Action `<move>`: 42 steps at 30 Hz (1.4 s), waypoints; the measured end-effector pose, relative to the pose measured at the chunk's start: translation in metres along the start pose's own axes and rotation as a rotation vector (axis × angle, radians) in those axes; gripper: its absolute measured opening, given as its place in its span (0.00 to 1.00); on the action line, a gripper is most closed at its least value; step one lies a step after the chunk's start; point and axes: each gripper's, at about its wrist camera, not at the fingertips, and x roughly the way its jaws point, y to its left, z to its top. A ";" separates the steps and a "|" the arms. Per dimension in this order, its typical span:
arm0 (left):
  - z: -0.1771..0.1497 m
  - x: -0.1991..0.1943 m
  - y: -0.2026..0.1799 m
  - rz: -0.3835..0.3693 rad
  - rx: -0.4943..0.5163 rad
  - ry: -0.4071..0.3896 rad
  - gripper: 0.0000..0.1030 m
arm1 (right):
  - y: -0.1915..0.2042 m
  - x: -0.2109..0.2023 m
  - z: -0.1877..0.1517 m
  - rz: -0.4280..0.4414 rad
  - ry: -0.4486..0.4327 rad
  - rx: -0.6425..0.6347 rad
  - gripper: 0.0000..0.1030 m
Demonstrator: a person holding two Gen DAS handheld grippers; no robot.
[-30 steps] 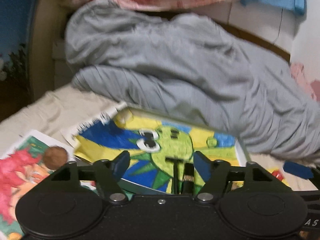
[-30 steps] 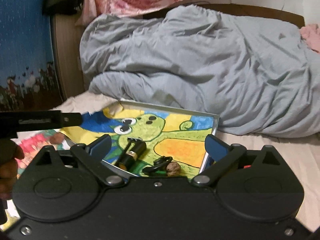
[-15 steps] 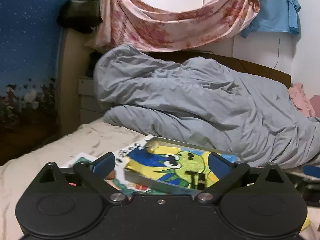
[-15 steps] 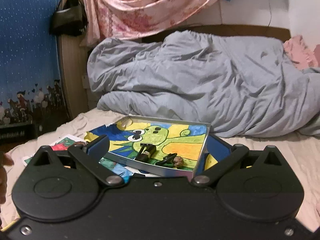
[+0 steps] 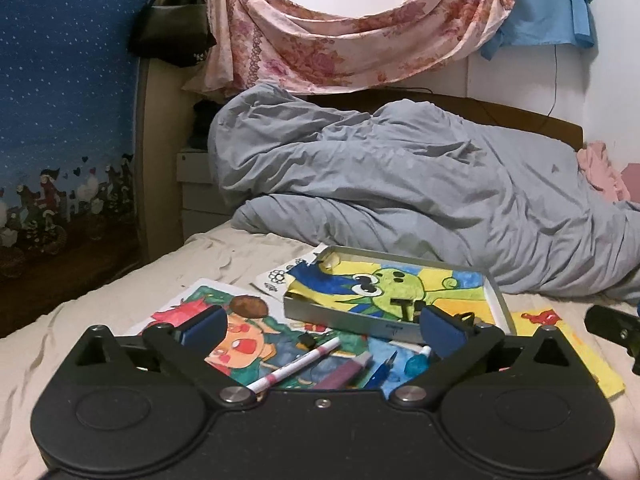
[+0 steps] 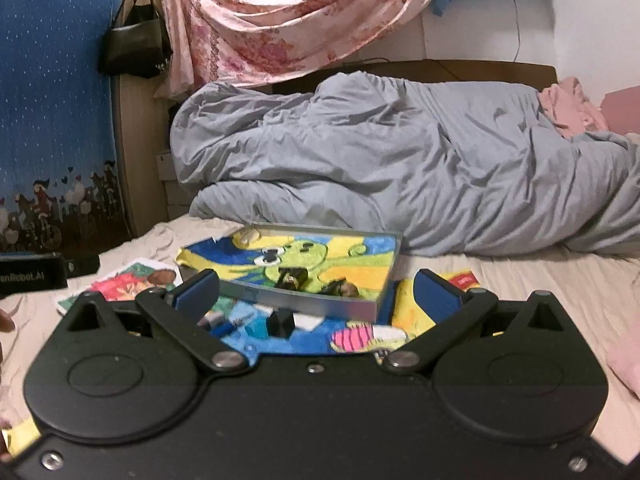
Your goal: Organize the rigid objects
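My left gripper [image 5: 322,330] hangs low over the bed with its jaws spread wide and nothing between the pads; they have just been opening out to that full stretch; my right gripper [image 6: 316,288] is spread the same way and empty too. Right ahead of the left tongs the loose pieces lie on the drawings: a white pen with pink bands [image 5: 296,364] closest in, its long axis running diagonally from near-left to far-right, so it sits askew to my jaw line; just right of it a purple tube [image 5: 346,370], a blue pen [image 5: 382,368] and a small translucent blue piece [image 5: 416,364]; off to the far left a brown walnut [image 5: 249,306] on the red picture. Beyond them the metal tray [image 5: 340,316] lies slightly right of centre, already carrying a few dark bits on its green cartoon lining. From the right view a small black block [image 6: 281,322] sits nearest that hand, just short of the tray's near wall. My call: the pen belongs to the left hand; I'd roll the wrist to cross its shaft before pinching, then carry forward and right into the tray.
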 end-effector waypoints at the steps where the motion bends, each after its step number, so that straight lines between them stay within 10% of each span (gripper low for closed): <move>1: -0.003 -0.004 0.001 0.004 0.002 -0.004 0.99 | 0.001 -0.003 -0.002 -0.004 0.004 0.002 1.00; 42: -0.047 -0.023 0.003 0.128 -0.017 0.014 0.99 | 0.010 -0.009 -0.030 -0.069 0.051 0.018 1.00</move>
